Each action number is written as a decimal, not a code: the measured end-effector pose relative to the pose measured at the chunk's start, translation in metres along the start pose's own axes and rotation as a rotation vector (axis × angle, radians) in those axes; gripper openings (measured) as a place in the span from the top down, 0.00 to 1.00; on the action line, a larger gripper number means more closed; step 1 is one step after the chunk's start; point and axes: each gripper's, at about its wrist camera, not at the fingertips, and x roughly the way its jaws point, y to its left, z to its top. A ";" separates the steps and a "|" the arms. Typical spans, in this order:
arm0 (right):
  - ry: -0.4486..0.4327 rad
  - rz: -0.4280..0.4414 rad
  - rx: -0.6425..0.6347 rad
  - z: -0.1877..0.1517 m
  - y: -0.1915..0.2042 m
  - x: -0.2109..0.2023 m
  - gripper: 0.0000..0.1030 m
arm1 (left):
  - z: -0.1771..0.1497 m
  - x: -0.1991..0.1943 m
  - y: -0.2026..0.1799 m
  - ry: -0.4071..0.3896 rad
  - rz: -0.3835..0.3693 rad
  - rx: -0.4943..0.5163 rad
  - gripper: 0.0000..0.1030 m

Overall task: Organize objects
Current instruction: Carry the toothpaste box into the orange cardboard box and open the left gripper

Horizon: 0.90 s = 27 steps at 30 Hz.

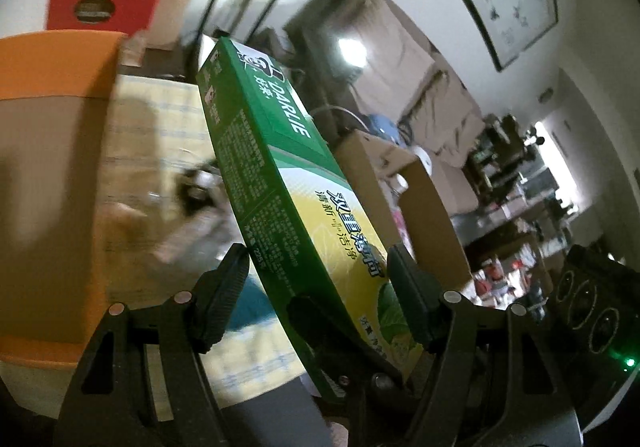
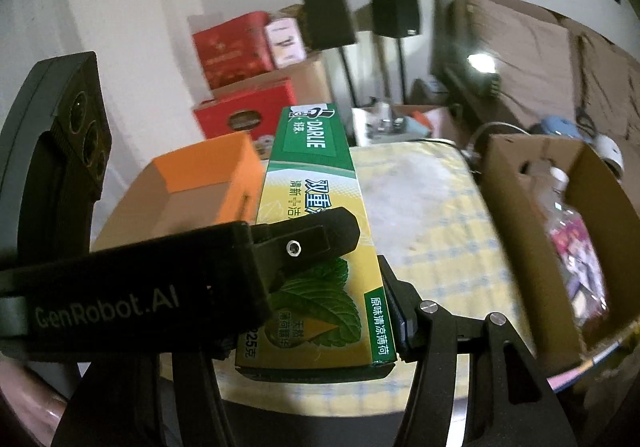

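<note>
**Toothpaste carton carried by both grippers**

Left wrist view: the long green-and-yellow cardboard toothpaste carton sits between the left gripper fingers, tilted, its far end reaching up past the orange open box. The right pad touches it; contact on the other side is unclear.

Right wrist view: the right gripper pinches the carton's near end, with the other gripper's finger lying across its top, probably to steady the long carton. It hangs above the checked bench, just beside the orange box.
</note>
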 end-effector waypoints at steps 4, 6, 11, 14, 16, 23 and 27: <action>0.014 0.049 -0.029 0.007 0.028 0.017 0.43 | 0.006 -0.019 0.026 -0.028 0.039 -0.037 0.34; 0.025 0.077 -0.038 0.010 0.040 0.026 0.43 | 0.008 -0.027 0.039 -0.039 0.060 -0.054 0.34; 0.053 0.120 -0.052 0.014 0.065 0.047 0.43 | 0.010 -0.038 0.070 -0.054 0.087 -0.112 0.34; 0.068 0.130 -0.065 0.015 0.082 0.061 0.43 | 0.011 -0.042 0.085 -0.055 0.102 -0.136 0.34; 0.074 0.139 -0.069 0.014 0.089 0.068 0.43 | 0.011 -0.046 0.099 -0.054 0.117 -0.152 0.34; 0.104 0.159 -0.063 0.012 0.111 0.095 0.43 | 0.014 -0.049 0.133 -0.043 0.124 -0.201 0.34; 0.128 0.161 -0.055 0.009 0.118 0.107 0.43 | 0.015 -0.046 0.150 -0.034 0.142 -0.225 0.34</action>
